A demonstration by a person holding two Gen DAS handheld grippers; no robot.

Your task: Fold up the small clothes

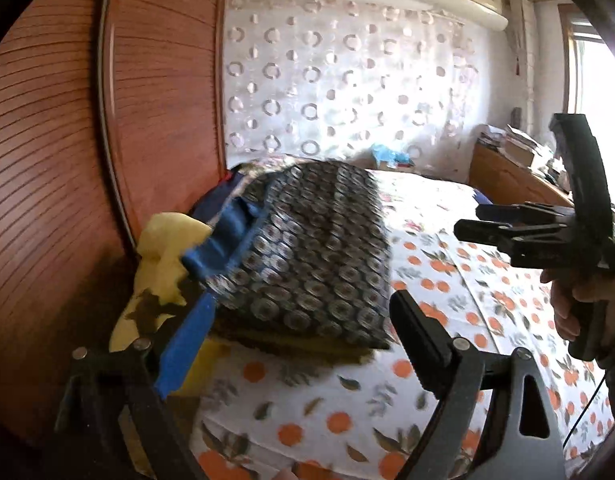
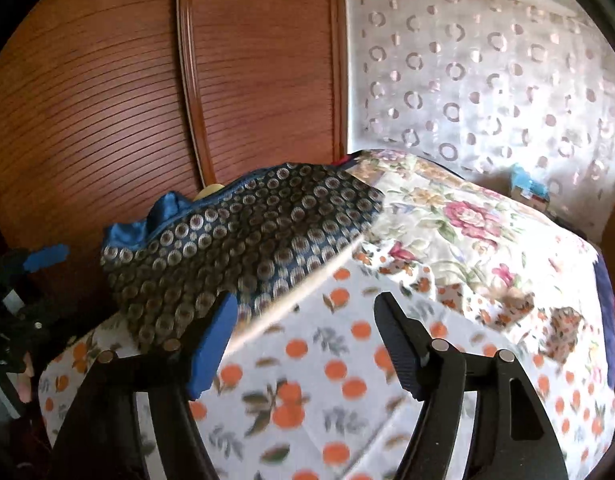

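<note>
A folded dark garment with a silver circle pattern and blue lining (image 1: 311,248) lies on a stack at the bed's left edge; it also shows in the right wrist view (image 2: 243,240). A yellow cloth (image 1: 167,252) lies beside and under it. My left gripper (image 1: 303,340) is open and empty, just in front of the stack. My right gripper (image 2: 303,340) is open and empty, its blue-padded finger (image 2: 211,352) close in front of the garment's near edge. The right gripper also shows at the right of the left wrist view (image 1: 507,224).
The bed has an orange-print sheet (image 1: 447,280) and a floral quilt (image 2: 467,216) further back. A wooden slatted wardrobe (image 1: 67,120) stands right behind the stack. A curtain (image 1: 347,80), a wooden desk with books (image 1: 515,168) and a blue item (image 1: 387,156) are beyond the bed.
</note>
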